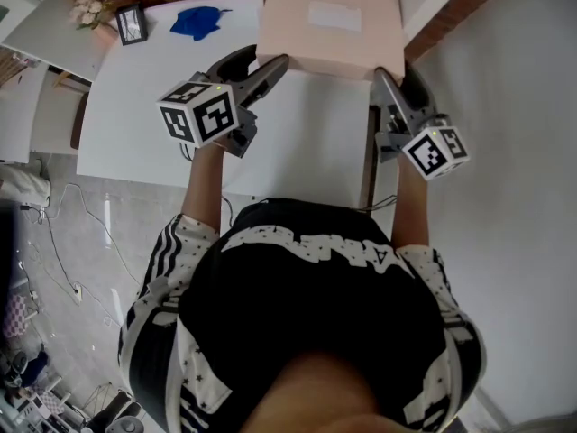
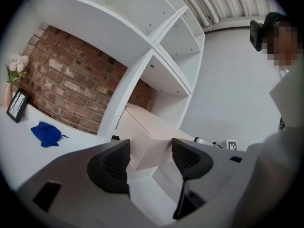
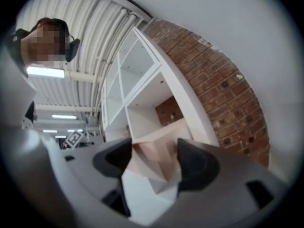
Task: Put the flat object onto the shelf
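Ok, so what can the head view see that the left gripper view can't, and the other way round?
Only the head view shows the grey floor and the marker cube on top of the left gripper. Only the left gripper view shows the upper shelf compartments and the ceiling pipes. Both show the pink box with the left gripper holding its corner, the blue cloth, the picture frame, the flowers and the white table.

Brick wall [image 2: 71, 80], white table [image 1: 135, 124], grey floor [image 1: 90, 269]
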